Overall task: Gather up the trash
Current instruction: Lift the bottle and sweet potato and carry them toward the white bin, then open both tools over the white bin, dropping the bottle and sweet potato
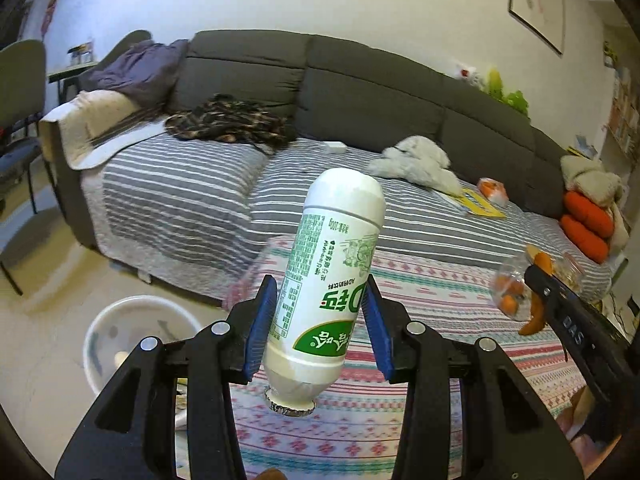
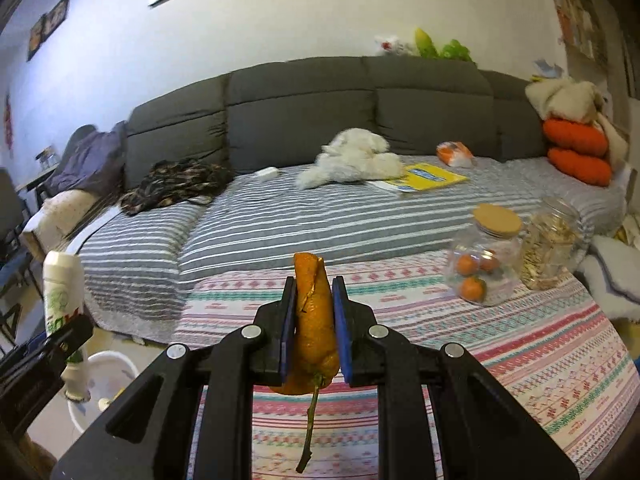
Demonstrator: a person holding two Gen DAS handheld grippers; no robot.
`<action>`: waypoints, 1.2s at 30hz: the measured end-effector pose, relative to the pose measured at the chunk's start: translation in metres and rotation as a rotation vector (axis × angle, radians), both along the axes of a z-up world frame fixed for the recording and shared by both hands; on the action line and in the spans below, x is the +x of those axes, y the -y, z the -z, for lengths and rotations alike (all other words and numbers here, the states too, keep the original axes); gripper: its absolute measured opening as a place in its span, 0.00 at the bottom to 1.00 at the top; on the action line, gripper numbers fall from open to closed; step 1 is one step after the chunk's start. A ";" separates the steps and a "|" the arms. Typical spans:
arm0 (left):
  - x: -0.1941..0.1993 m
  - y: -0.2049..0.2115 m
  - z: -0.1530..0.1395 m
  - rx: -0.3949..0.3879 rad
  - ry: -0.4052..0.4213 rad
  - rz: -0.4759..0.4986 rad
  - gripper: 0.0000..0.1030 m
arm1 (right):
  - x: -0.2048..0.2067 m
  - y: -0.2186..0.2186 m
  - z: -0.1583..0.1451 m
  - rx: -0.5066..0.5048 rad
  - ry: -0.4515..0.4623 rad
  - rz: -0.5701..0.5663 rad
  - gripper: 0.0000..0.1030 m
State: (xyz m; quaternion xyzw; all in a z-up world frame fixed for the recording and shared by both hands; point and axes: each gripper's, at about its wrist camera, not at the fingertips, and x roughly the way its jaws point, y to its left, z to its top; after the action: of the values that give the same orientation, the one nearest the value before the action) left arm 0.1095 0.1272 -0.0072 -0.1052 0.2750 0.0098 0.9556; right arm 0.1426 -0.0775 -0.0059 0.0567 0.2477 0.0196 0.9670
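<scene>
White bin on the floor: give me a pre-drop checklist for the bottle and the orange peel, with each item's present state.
1. Left gripper shut on the bottle: ok, both blue pads press its sides.
2. Bottle sealed: ok, its foil cap looks in place, mouth toward the camera.
3. Right gripper shut on the orange peel: ok, clamped, stem dangling below.
4. White bin in view and open: ok, low to the left on the floor.
5. Either gripper above the bin: not ok, both sit over the patterned cloth.
6. Room left in the bin: cannot tell, only a few scraps show.
</scene>
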 end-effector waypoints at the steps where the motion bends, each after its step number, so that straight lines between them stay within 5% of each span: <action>1: -0.001 -0.008 -0.001 -0.008 -0.003 -0.014 0.40 | -0.001 -0.008 0.000 -0.008 0.005 -0.014 0.18; 20: -0.017 -0.131 0.000 -0.113 -0.082 -0.188 0.41 | -0.015 -0.149 0.003 0.010 -0.021 -0.250 0.18; 22: -0.016 -0.144 0.003 -0.124 -0.109 -0.205 0.56 | -0.016 -0.164 0.004 0.001 -0.024 -0.268 0.18; 24: -0.019 -0.156 0.002 -0.156 -0.099 -0.221 0.66 | -0.017 -0.175 0.004 -0.008 -0.024 -0.281 0.18; 36: -0.064 -0.231 -0.029 -0.218 0.048 -0.462 0.70 | -0.020 -0.255 0.010 -0.045 -0.047 -0.384 0.18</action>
State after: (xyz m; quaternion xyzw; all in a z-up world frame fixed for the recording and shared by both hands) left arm 0.0453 0.3584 0.0217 -0.2679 0.2202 0.1955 0.9174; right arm 0.1230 0.1771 -0.0163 -0.0129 0.2768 0.1969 0.9405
